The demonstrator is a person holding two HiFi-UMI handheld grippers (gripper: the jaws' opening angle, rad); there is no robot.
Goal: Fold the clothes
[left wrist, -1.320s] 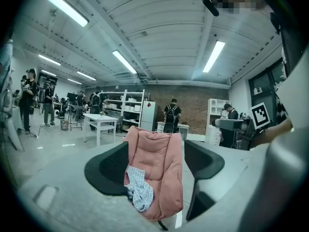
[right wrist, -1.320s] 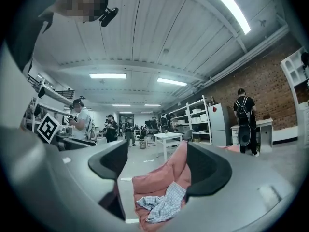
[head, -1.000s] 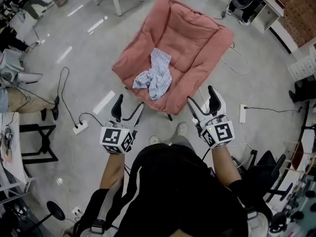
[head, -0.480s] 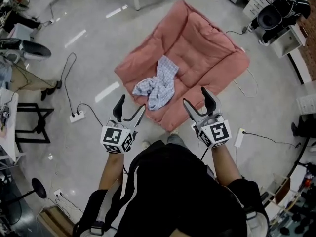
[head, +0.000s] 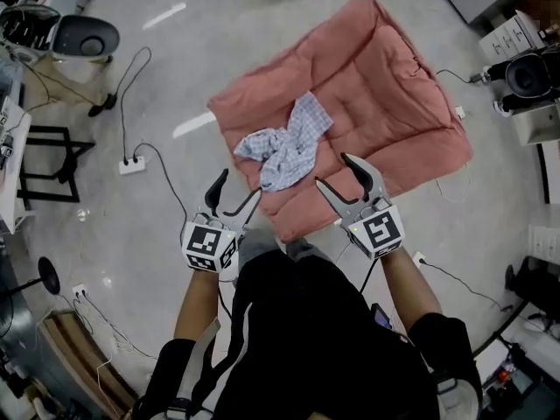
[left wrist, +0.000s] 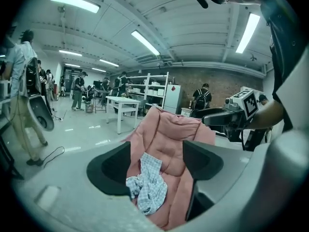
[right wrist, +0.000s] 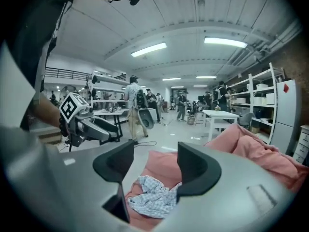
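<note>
Light: bright and even, from ceiling tube lights (left wrist: 145, 41) above the pink cushion (head: 350, 112). The tubes burn out to white in both gripper views.
Glare: white streaks on the glossy floor (head: 197, 122) left of the cushion and past its far left corner.
Shadows: soft, with a thin one along the cushion's near edge.
Distortion: strong fisheye, straight lines bow away from the cushion. Both gripper views have a black round vignette.
Focus: cushion fairly sharp. The left gripper (left wrist: 155, 164) and right gripper (right wrist: 157, 166) are soft close to the lens.
</note>
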